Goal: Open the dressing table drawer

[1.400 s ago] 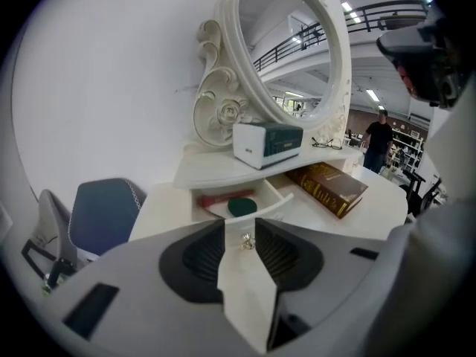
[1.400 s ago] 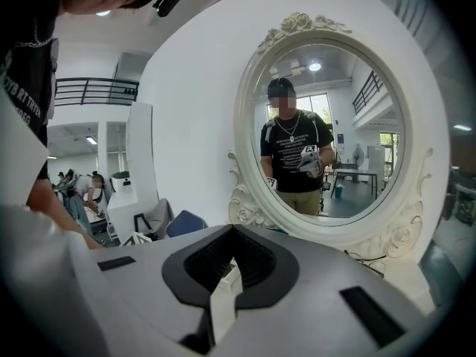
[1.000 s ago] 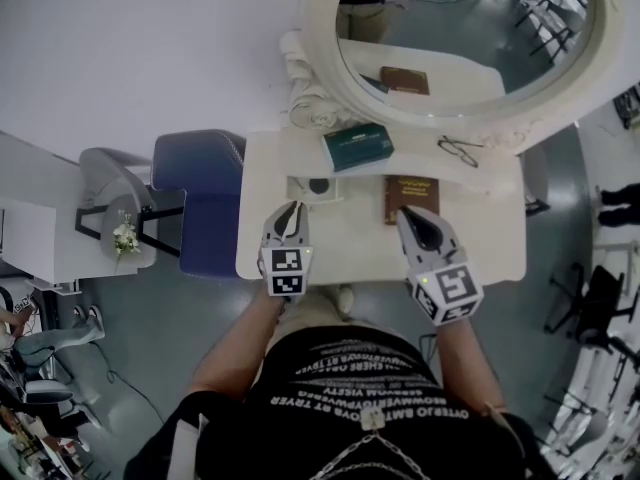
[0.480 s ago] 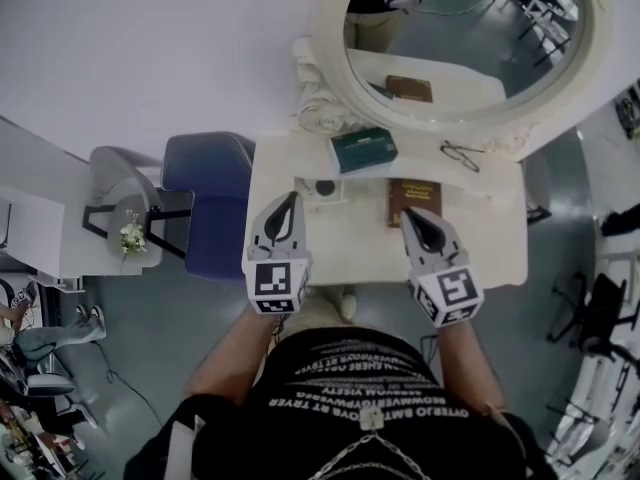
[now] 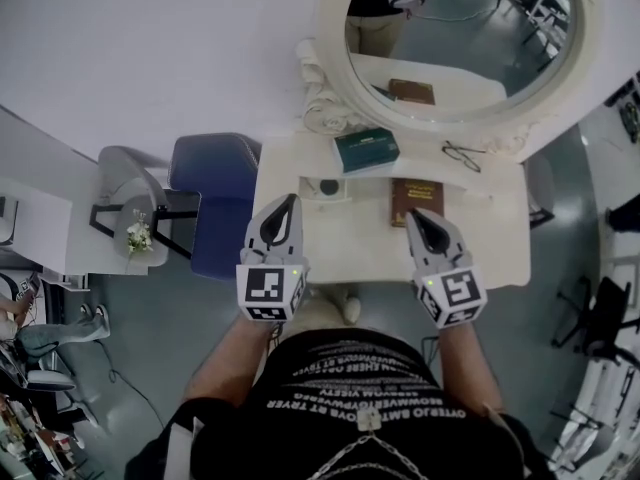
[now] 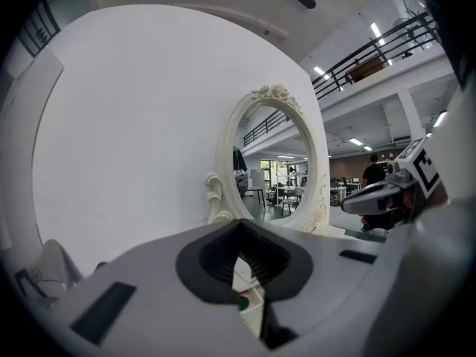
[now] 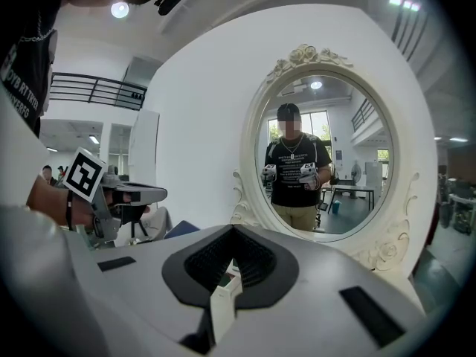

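Note:
The white dressing table (image 5: 500,258) stands against the wall under an oval mirror (image 5: 460,28). From above, its top hides the drawer front, so I see no drawer. My left gripper (image 5: 291,201) is raised above the table's front left part, its jaws shut on nothing. My right gripper (image 5: 412,214) hovers over the front right, jaws together and empty, its tip just short of a brown book (image 5: 417,196). The left gripper view looks past shut jaws (image 6: 242,274) at the mirror (image 6: 279,177). Past the right gripper's own jaws (image 7: 230,274), the mirror (image 7: 327,169) shows the person's reflection.
On the tabletop lie a green box (image 5: 366,150), a pair of glasses (image 5: 462,154) and a small white tray (image 5: 326,188) with a dark item. A blue stool (image 5: 218,203) and a grey chair (image 5: 130,208) stand to the left.
My left gripper has risen toward the camera and its jaws have closed. The right gripper has stayed almost where it was.

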Motion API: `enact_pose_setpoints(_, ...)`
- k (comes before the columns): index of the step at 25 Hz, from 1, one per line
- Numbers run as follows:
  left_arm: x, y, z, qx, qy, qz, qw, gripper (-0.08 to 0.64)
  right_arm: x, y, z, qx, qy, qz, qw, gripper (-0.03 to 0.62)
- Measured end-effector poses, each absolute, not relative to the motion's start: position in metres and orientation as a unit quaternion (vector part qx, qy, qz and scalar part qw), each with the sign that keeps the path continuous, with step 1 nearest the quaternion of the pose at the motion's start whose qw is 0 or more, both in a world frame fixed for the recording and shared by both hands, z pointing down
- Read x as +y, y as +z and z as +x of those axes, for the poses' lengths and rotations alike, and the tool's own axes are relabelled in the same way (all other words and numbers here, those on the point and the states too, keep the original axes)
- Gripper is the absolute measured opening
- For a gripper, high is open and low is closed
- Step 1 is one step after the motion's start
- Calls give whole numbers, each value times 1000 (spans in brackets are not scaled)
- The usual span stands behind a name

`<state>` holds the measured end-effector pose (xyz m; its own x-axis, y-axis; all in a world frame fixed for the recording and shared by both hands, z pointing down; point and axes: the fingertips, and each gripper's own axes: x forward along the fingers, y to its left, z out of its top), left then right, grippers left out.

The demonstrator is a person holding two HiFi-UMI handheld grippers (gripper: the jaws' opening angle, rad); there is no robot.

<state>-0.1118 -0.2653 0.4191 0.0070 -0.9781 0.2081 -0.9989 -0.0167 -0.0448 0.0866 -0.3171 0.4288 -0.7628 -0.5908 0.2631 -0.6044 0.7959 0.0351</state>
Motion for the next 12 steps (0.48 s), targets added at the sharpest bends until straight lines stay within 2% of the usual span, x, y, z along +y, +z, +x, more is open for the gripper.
enact_pose_setpoints(12, -254, 416, -99, -693, 97, 711, 64, 3, -308, 421, 96, -941, 23, 317, 116, 2)
